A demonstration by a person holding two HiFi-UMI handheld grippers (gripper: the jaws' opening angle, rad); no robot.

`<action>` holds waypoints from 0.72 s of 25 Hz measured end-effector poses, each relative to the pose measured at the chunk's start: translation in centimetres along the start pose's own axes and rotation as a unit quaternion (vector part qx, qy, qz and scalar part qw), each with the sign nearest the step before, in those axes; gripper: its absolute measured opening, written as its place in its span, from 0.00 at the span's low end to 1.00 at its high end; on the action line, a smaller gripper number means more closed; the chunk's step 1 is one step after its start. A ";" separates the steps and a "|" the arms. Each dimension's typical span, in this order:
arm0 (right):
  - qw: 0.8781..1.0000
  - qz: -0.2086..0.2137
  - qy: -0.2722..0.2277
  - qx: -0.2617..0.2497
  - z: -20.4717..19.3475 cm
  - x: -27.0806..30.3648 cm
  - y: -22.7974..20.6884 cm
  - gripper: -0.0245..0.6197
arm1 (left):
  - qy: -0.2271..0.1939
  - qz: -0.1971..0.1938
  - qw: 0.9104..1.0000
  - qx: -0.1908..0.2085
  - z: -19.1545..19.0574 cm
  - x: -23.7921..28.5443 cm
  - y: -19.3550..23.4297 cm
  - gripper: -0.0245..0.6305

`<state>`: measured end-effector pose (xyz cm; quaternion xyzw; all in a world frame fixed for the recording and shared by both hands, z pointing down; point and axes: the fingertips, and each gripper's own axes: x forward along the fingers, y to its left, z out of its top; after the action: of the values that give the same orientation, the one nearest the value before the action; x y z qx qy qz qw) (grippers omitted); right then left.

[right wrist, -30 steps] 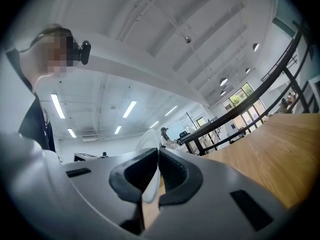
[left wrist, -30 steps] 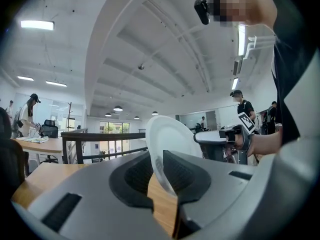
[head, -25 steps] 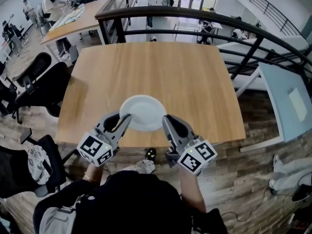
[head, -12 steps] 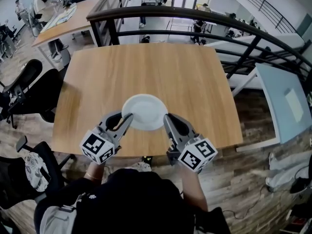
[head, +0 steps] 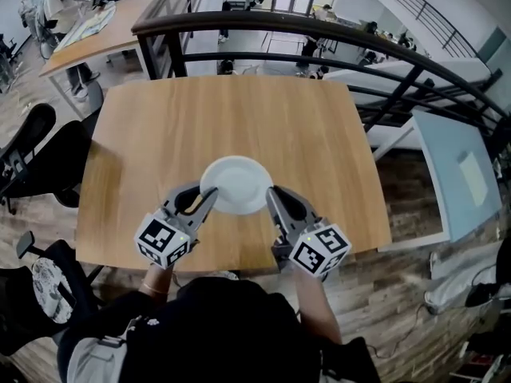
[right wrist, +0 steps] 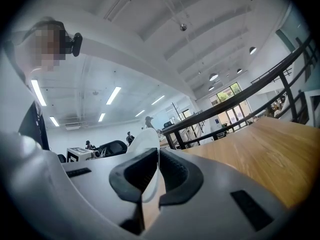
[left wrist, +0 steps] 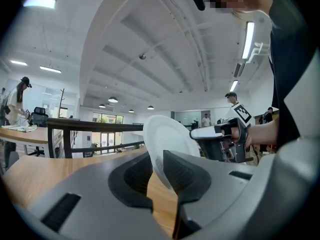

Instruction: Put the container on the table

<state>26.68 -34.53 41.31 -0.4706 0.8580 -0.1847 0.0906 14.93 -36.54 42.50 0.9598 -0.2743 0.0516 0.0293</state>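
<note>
A round white plate-like container (head: pixel 236 183) hangs over the near half of the wooden table (head: pixel 263 118), held by both grippers. My left gripper (head: pixel 211 194) is shut on its left rim and my right gripper (head: pixel 270 192) is shut on its right rim. In the left gripper view the container (left wrist: pixel 170 139) stands between the dark pads, with the right gripper's marker cube (left wrist: pixel 242 113) behind it. The right gripper view shows the container's thin white rim (right wrist: pixel 146 144) pinched between its pads.
A dark curved railing (head: pixel 319 30) runs along the table's far edge. Black office chairs (head: pixel 36 158) stand to the left. A second wooden table (head: pixel 88 30) with a person beside it lies at the far left. A pale blue desk (head: pixel 463 174) is on the right.
Both grippers and the container have moved forward over the table and sunk a little. The grip on both rims is unchanged.
</note>
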 end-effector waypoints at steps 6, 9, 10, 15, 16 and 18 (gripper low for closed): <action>1.000 -0.005 0.015 0.005 -0.6 2.3 -1.6 0.07 | 0.010 0.004 1.000 -0.015 -1.2 1.2 2.1 0.13; 1.000 -0.005 0.023 0.008 -1.2 3.6 -2.2 0.07 | 0.012 0.008 1.000 -0.018 -1.8 1.7 3.5 0.13; 1.000 -0.005 0.026 0.009 -1.4 4.1 -2.5 0.07 | 0.015 0.009 1.000 -0.019 -2.2 1.9 4.0 0.13; 0.999 -0.012 0.042 0.014 -2.7 5.7 -3.6 0.07 | 0.027 0.014 0.999 -0.031 -4.0 2.5 5.6 0.13; 0.999 -0.013 0.045 0.015 -3.0 5.8 -3.7 0.07 | 0.029 0.014 0.999 -0.032 -4.3 2.5 5.8 0.13; 0.998 -0.017 0.051 0.018 -3.7 6.1 -3.6 0.07 | 0.035 0.014 0.999 -0.036 -4.9 2.4 6.2 0.13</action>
<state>24.97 -40.58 46.30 -0.4733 0.8501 -0.2251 0.0519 13.30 -42.61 47.81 0.9519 -0.2879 0.0757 0.0723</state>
